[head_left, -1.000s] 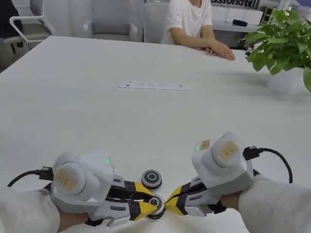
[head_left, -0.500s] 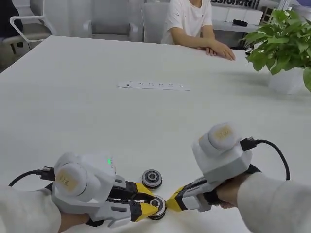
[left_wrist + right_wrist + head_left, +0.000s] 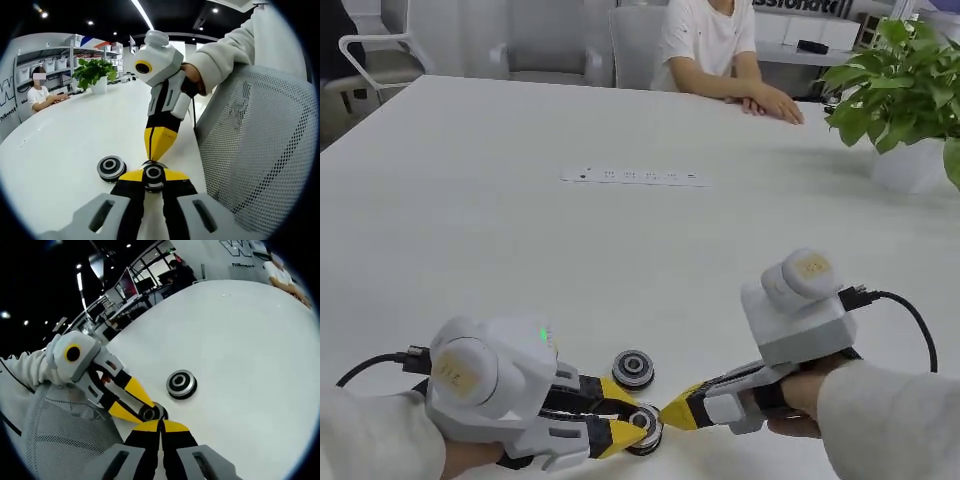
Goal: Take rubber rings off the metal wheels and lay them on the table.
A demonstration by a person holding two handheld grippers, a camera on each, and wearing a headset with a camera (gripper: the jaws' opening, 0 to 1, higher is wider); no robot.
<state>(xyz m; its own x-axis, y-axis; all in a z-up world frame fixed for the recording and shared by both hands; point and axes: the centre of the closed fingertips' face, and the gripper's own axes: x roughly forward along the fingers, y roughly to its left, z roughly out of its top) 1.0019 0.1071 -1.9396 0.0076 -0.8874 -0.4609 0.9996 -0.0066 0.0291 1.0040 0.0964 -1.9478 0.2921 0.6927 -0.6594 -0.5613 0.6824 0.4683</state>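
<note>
White matt laminate forms the worktop (image 3: pixel 500 230), smooth and unmarked. Two small round wheels lie on it at the near edge, each a bright metal disc with a dark band round the rim and a dark hub.

Held wheel (image 3: pixel 646 425): lies flat, hub facing up, axle axis upright. The left claw (image 3: pixel 625 418) is clamped on it, one yellow-tipped jaw against either side of the rim.

Free wheel (image 3: pixel 632 367): lies flat likewise, hub up, just beyond the held wheel and apart from it, with nothing touching it.

Right claw (image 3: pixel 672 413): both jaws are pressed together into a single yellow point. That point meets the rim of the held wheel on the side opposite the left claw, so the two claws point at each other across the wheel. Whether anything is pinched between its jaws cannot be told.

Surroundings: a white power strip (image 3: pixel 635 176) lies mid-worktop, well apart from the wheels. A potted plant (image 3: pixel 905 90) stands at the far right. A person (image 3: pixel 715 45) in a white top sits at the far edge, forearms on the worktop. In the left gripper view a grey mesh chair back (image 3: pixel 255 150) stands close behind the right claw.
</note>
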